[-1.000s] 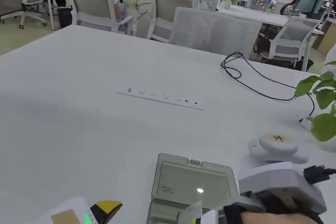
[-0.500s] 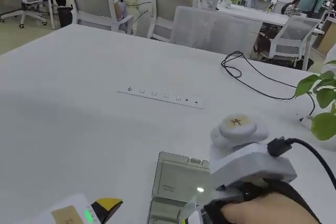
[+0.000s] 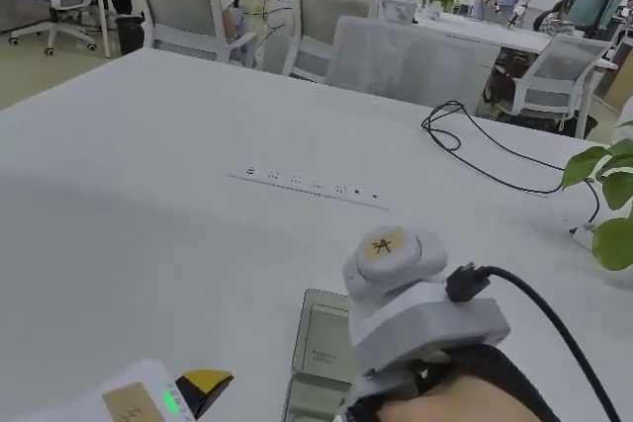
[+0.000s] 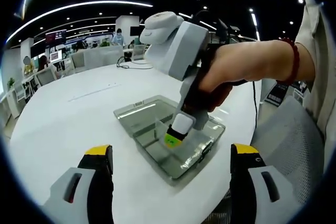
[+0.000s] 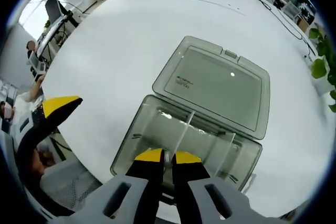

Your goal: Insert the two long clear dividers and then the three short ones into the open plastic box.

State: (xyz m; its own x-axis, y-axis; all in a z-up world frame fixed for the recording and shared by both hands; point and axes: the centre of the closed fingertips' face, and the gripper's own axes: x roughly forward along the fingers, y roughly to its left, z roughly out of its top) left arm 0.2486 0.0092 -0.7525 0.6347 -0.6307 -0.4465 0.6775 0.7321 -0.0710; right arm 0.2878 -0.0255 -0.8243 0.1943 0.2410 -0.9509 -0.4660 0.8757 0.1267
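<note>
1. Right gripper [image 5: 168,156] tips are inside the open plastic box [image 5: 132,132], jaws nearly closed, pinching an upright clear divider [image 5: 182,128].
2. Left gripper [image 4: 171,150] hovers near the box, jaws wide apart, empty.
3. The box sits on a white table [image 5: 121,40].

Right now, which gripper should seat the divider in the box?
Right. The right gripper sits over the open box, jaws closed on a clear divider standing inside it. The left gripper is open, back from the box.
</note>
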